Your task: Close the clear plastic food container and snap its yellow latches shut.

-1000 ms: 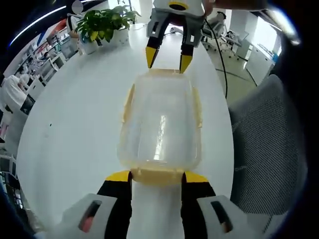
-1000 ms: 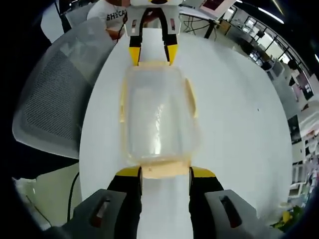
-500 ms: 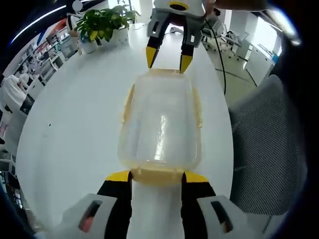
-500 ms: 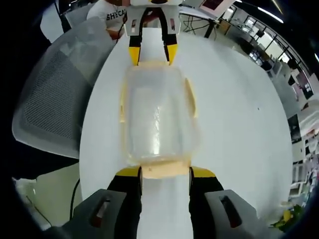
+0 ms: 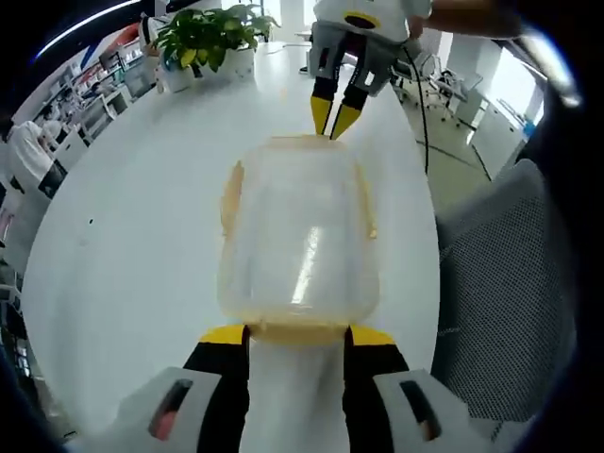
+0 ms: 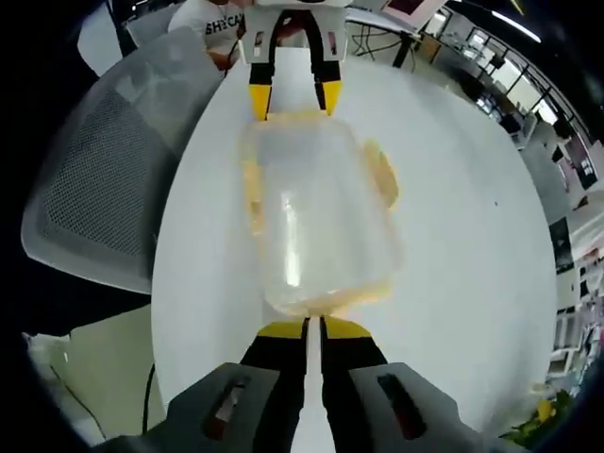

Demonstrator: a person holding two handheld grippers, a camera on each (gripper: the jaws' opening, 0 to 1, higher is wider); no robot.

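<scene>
White and broad, the oval table (image 5: 142,217) stretches through an open office, with a grey mesh chair (image 5: 500,274) pulled up along one edge and a potted plant (image 5: 203,42) standing at the far end, well away from the work.

At the middle of the table sits the clear plastic food container (image 5: 297,236), its lid resting on top and pale yellow latches (image 5: 230,193) showing along its sides and ends. The person holds it lengthwise between the two tools, one at each short end.

In the left gripper view, the left gripper (image 5: 296,336) has its jaws spread wide, straddling the near end latch without squeezing it. In the right gripper view, the right gripper (image 6: 313,328) has its jaws clenched together, tips just beside the end latch (image 6: 326,300) and gripping nothing; the container looks skewed there, its far end slanting away from the tool's line.

My guess is the end latches are being pressed home. The container is light and the table smooth, so a push from the closed tips could slide or twist it instead of snapping the latch, unless the opposite tool braces it. A lid seated crooked would also keep a latch from catching.
</scene>
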